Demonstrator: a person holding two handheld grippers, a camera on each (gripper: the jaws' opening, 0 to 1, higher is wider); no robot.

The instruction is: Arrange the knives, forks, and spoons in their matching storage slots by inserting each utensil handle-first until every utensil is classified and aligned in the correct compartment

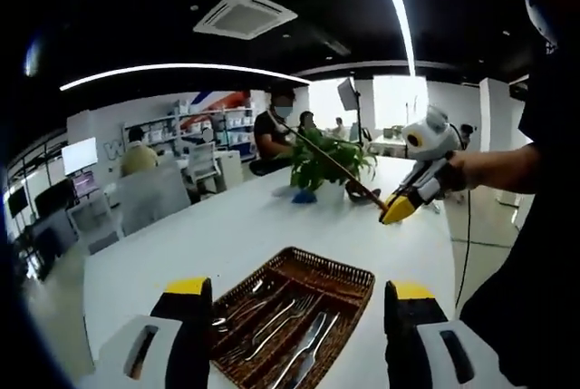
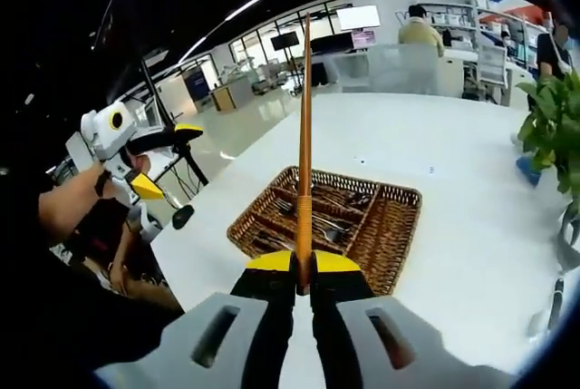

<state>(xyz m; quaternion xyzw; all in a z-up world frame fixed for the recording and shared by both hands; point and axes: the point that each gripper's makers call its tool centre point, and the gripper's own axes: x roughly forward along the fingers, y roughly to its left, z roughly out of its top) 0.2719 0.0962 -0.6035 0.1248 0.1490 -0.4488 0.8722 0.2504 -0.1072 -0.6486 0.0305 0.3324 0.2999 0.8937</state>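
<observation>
The right hand-held gripper (image 2: 304, 282) is clamping a long wooden-handled utensil (image 2: 305, 135) above the wicker tray (image 2: 390, 235) on the white table (image 2: 435, 144). The left hand-held gripper (image 1: 294, 303) is hanging wide and empty. Several forks and spoons (image 1: 290, 316) are already lying in the compartments; this piece is still waiting for its slot.

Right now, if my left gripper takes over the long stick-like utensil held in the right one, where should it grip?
Probably mid-shaft, coming from the side, across its length. The utensil is thin and straight, the right gripper clamps one end, and the rest stands free.
</observation>
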